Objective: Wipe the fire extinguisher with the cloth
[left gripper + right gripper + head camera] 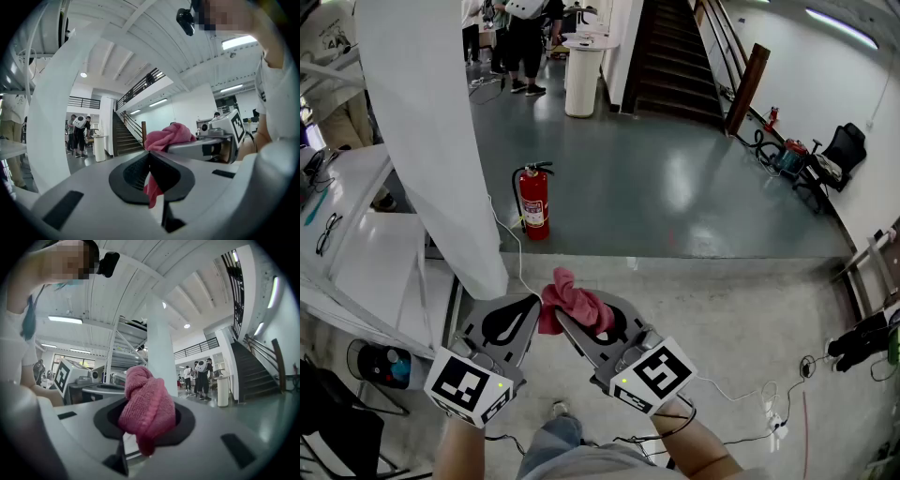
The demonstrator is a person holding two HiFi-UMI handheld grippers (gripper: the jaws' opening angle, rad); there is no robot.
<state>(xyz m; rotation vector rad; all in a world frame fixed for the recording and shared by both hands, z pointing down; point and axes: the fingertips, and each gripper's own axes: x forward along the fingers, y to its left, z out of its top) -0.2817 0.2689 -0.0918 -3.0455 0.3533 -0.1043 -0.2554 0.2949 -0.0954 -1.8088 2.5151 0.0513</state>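
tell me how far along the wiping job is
Done: the pink cloth is picked up, pinched in both the left gripper and the right gripper. In hand: the cloth is held bunched between them in front of the person. Left: the fire extinguisher stands on the floor ahead, well apart from the cloth, so all the wiping remains.

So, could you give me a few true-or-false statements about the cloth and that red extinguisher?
1. The pink cloth is gripped by both the left gripper and the right gripper. True.
2. The fire extinguisher lies on its side. False: it stands upright on the floor.
3. The pink cloth is touching the fire extinguisher. False: it is held apart from it, nearer the person.
4. The fire extinguisher stands near a white pillar. True.
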